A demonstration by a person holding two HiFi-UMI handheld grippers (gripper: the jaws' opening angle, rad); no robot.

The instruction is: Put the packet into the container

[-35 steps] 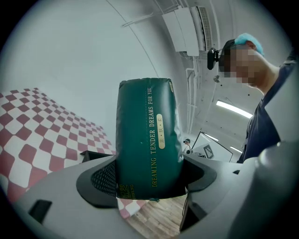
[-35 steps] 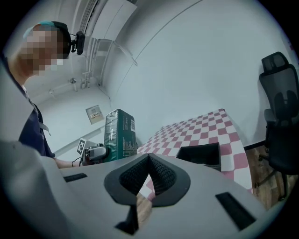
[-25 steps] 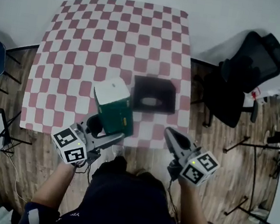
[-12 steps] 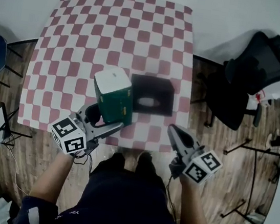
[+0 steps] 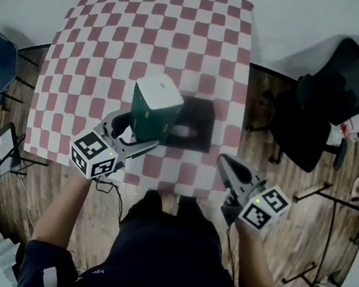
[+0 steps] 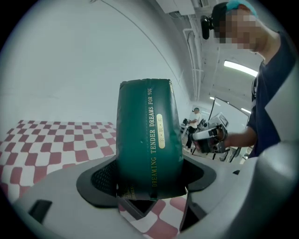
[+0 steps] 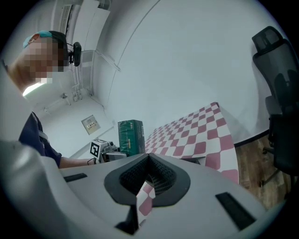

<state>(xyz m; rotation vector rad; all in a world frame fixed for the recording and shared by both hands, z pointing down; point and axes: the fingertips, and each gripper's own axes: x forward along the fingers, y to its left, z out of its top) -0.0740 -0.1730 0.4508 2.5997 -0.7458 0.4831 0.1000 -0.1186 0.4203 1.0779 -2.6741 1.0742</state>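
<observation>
Green packet [image 5: 157, 106] upright, long axis vertical, lower end clenched in left hand-held gripper [image 5: 142, 134], raised above checkered tabletop [image 5: 114, 44]. Black container [image 5: 199, 132] lay just right of packet, opening up. Coming move likely short shift right, then lowering. Right hand-held gripper [image 5: 224, 162] closed, empty, at near edge.

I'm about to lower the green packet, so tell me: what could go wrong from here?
1. The left claw pinches the packet only at its bottom end, so the tall packet may tip or slip.
2. In the head view the packet overlaps the container's left side, not its middle; it may catch the rim.
3. The right claw is shut and off the container, so nothing steadies it.
</observation>
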